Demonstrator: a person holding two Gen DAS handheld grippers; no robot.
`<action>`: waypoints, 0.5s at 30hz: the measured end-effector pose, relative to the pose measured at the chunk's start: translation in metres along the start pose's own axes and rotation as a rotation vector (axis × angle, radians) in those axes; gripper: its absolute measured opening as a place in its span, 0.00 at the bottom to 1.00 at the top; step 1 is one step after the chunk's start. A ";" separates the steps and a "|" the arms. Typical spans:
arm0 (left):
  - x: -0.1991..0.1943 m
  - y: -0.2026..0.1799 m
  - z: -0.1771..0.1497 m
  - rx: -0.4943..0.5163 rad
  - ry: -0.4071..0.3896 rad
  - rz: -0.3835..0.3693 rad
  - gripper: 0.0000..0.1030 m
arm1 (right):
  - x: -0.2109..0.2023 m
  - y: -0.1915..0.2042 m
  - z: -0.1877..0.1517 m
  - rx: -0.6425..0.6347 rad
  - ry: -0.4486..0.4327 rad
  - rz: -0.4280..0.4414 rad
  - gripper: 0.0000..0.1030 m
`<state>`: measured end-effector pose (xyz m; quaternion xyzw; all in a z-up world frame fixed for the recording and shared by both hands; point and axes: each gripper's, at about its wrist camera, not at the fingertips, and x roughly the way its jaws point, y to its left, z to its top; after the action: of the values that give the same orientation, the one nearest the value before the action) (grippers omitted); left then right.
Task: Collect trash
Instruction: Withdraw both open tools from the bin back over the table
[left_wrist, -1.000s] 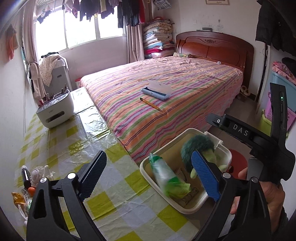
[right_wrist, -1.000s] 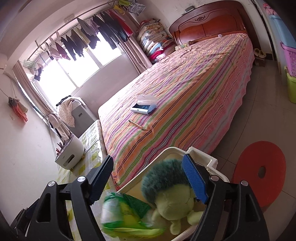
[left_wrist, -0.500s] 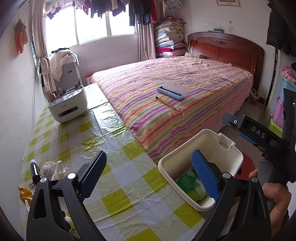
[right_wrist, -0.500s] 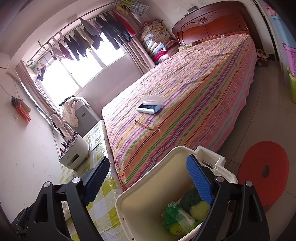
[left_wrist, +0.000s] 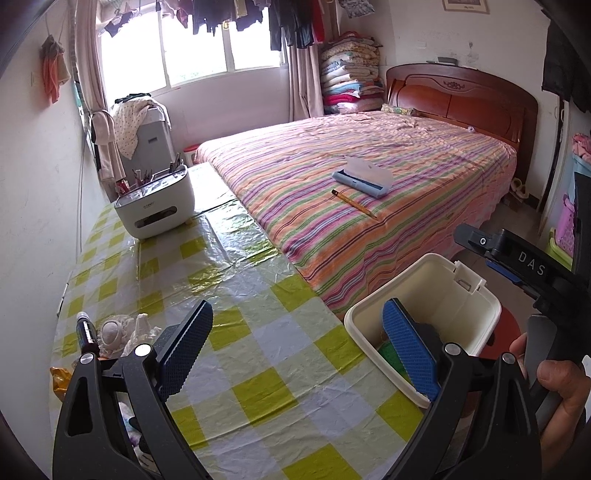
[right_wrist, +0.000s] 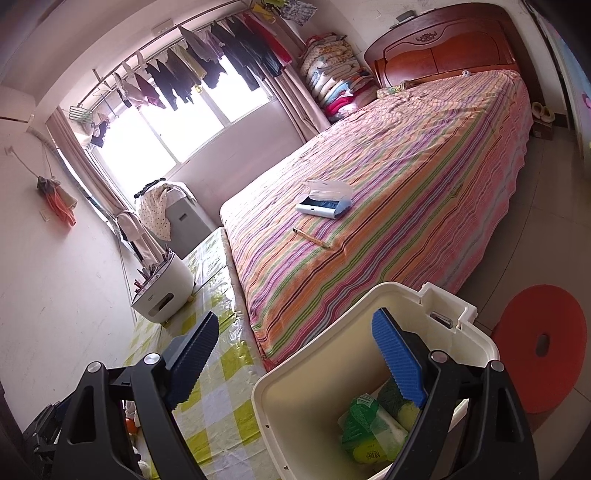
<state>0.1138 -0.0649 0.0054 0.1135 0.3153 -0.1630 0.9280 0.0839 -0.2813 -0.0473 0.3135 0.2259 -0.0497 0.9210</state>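
Observation:
A cream bin (left_wrist: 436, 291) (right_wrist: 325, 354) stands off the table's right edge, beside the bed. Inside it lie a green plastic packet (right_wrist: 364, 424) and a green plush toy (right_wrist: 397, 404). My left gripper (left_wrist: 295, 350) is open and empty above the checked tablecloth (left_wrist: 229, 295), its right finger (left_wrist: 410, 350) over the bin. My right gripper (right_wrist: 295, 363) is open and empty, above the bin's rim. Small items (left_wrist: 122, 332) lie at the table's left edge: crumpled white tissue, a dark tube and an orange wrapper (left_wrist: 61, 380).
A white desk organiser (left_wrist: 155, 205) stands at the table's far end. The striped bed (left_wrist: 369, 192) holds a blue case (left_wrist: 364, 177) and a pencil (left_wrist: 352, 203). A red stool (right_wrist: 541, 339) stands on the floor right of the bin.
Both grippers pulled up and back from the bin. The packet and plush toy, at rim level a second ago, now lie at the bin's bottom.

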 end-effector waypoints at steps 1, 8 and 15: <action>-0.001 0.002 -0.001 -0.002 0.000 0.005 0.89 | 0.001 0.002 -0.001 -0.008 0.004 0.004 0.80; -0.007 0.019 -0.009 0.000 0.004 0.038 0.89 | 0.004 0.025 -0.011 -0.068 0.034 0.047 0.80; -0.013 0.041 -0.020 -0.009 0.016 0.074 0.89 | 0.010 0.046 -0.021 -0.122 0.067 0.079 0.80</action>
<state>0.1088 -0.0174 0.0019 0.1224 0.3192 -0.1261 0.9313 0.0950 -0.2312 -0.0408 0.2671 0.2470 0.0110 0.9314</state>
